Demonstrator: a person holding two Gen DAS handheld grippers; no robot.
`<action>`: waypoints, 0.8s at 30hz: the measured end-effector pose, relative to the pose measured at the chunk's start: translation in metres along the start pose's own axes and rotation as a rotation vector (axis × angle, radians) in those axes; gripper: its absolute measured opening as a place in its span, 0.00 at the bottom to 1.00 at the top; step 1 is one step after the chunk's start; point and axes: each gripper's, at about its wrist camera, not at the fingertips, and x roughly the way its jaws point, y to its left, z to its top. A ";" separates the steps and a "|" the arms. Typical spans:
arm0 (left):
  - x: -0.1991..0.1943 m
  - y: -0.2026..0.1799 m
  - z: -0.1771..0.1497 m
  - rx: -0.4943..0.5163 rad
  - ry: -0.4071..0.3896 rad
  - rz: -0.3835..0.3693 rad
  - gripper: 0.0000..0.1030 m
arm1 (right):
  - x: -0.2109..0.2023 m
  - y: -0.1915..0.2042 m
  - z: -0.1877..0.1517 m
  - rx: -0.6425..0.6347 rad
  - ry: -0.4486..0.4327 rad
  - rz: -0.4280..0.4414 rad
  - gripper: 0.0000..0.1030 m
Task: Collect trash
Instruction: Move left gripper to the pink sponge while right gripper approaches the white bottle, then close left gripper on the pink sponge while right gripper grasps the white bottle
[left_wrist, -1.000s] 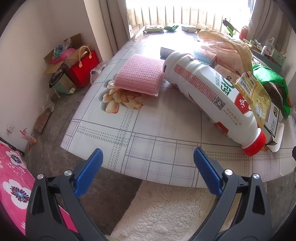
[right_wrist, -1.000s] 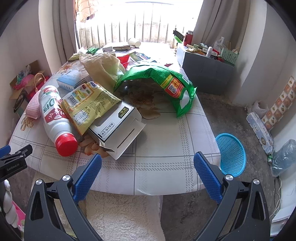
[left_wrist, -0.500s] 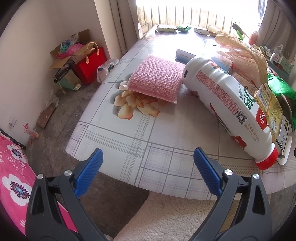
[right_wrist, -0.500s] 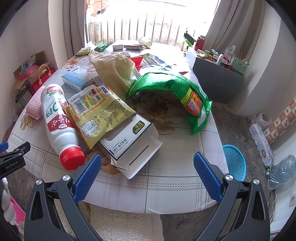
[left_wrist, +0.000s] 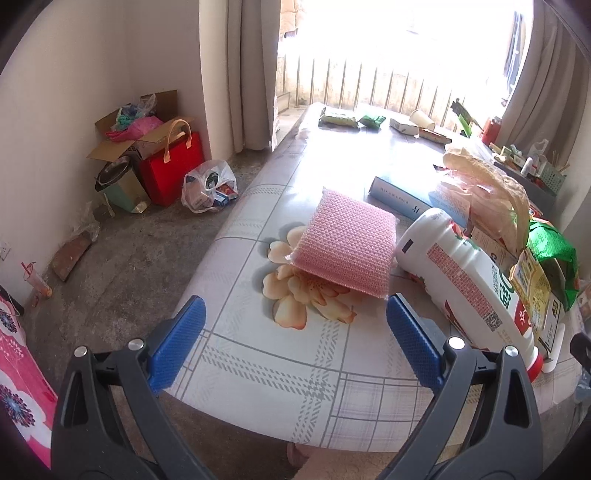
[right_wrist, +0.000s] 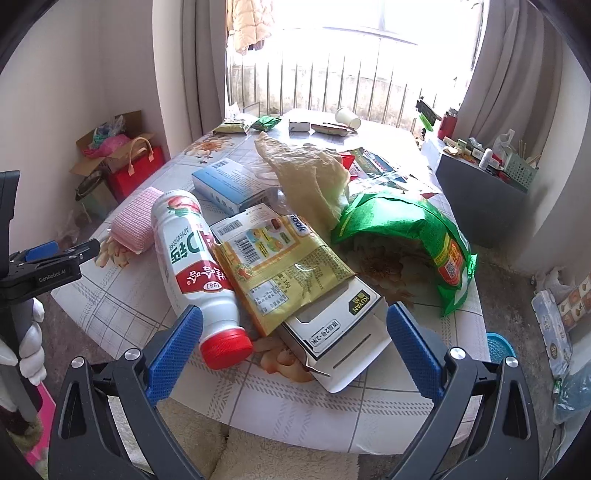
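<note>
On the bench (right_wrist: 280, 410), a white bottle (right_wrist: 188, 254) lies on its side, probably rigid and slick; its waist is judged the best hold. A yellow wrapper (right_wrist: 288, 269) is draped over a flattened carton (right_wrist: 332, 332), both likely light. The left tongs (left_wrist: 295, 343) and right tongs (right_wrist: 293, 343) are held wide open, empty.

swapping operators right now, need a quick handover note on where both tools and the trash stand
Left tool: open, empty, at the near table edge facing the pink sponge.
Right tool: open, empty, facing the pile.
Pile on the table: white bottle on its side, red cap toward you; yellow snack bag over a white carton; green bag to the right.
Done: nothing visibly collected.
Left: everything; blue basket on the floor at right.
</note>
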 end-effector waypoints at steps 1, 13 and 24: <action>0.002 0.003 0.004 -0.005 -0.008 -0.011 0.92 | 0.003 0.005 0.002 -0.012 0.005 0.021 0.94; 0.097 0.012 0.061 0.022 0.203 -0.233 0.70 | 0.050 0.055 0.037 -0.143 0.059 0.184 0.84; 0.116 0.009 0.065 0.011 0.277 -0.365 0.45 | 0.083 0.066 0.039 -0.199 0.142 0.182 0.66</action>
